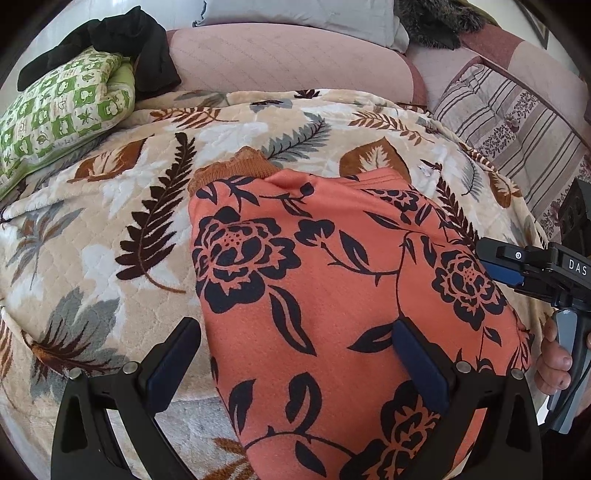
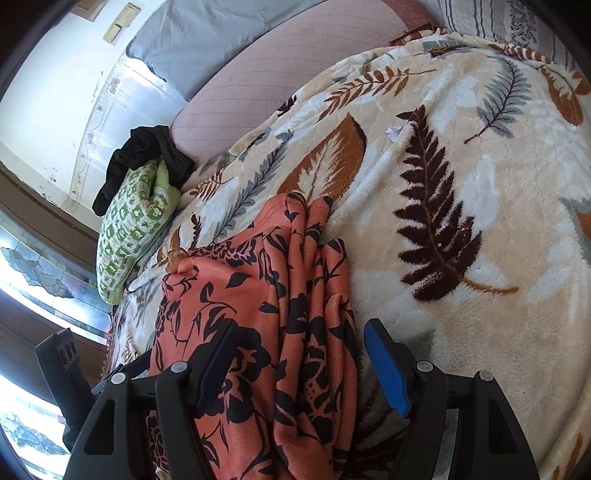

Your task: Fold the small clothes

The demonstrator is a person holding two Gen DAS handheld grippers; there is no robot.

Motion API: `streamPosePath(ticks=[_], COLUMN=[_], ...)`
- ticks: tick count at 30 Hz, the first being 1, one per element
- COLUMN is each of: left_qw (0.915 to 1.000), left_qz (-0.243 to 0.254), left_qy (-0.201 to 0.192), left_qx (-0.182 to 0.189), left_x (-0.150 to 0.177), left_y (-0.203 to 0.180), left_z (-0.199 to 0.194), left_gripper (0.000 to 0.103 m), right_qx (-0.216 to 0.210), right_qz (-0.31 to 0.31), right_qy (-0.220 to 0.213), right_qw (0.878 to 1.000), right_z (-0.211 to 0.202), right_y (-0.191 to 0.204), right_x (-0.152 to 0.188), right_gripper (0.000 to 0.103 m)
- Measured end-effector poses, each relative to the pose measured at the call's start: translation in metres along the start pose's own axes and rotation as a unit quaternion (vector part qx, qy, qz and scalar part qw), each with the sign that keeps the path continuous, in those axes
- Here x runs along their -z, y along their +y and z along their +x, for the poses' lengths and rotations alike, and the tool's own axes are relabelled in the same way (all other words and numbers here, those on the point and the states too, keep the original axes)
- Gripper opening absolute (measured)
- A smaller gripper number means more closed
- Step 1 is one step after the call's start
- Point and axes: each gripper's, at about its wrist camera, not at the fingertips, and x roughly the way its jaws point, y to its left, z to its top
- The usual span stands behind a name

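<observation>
An orange garment with a black flower print (image 1: pixel 325 280) lies on a leaf-patterned blanket (image 1: pixel 122 229). Its brown ribbed edge (image 1: pixel 236 168) shows at the far end. My left gripper (image 1: pixel 295 332) is open over the garment's near part, one finger on the blanket, the other over the cloth. In the right wrist view the same garment (image 2: pixel 258 295) lies bunched in folds along its right side. My right gripper (image 2: pixel 301 336) is open above that bunched edge, holding nothing. It also shows in the left wrist view (image 1: pixel 509 266) at the garment's right side.
A green patterned pillow (image 1: pixel 62 110) with a black garment (image 1: pixel 122 40) on it lies at the far left. A pink cushion (image 1: pixel 288 59) and grey pillow (image 1: pixel 303 14) are at the back. A striped cover (image 1: pixel 517 122) is at the right.
</observation>
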Motion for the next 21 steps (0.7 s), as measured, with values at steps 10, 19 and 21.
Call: streamPosePath(ticks=[10, 19, 21], left_qw=[1.0, 1.0, 1.0], left_qz=[0.003, 0.005, 0.005], left_qy=[-0.001, -0.001, -0.001], left_qx=[-0.002, 0.0, 0.002], left_x=[-0.0002, 0.0001, 0.0], left_y=[-0.0012, -0.0033, -0.0033], left_z=[-0.0016, -0.0019, -0.0017], left_gripper=[0.103, 0.103, 0.103], right_qx=[-0.001, -0.001, -0.001], right_qz=[-0.007, -0.009, -0.009], right_qy=[-0.004, -0.003, -0.001], right_qw=[1.0, 1.0, 1.0], right_z=[-0.0008, -0.0003, 0.0002], right_y=[0.0032, 0.0034, 0.0031], right_x=[0.0007, 0.0003, 0.0005], right_gripper=[0.074, 0.075, 0.075])
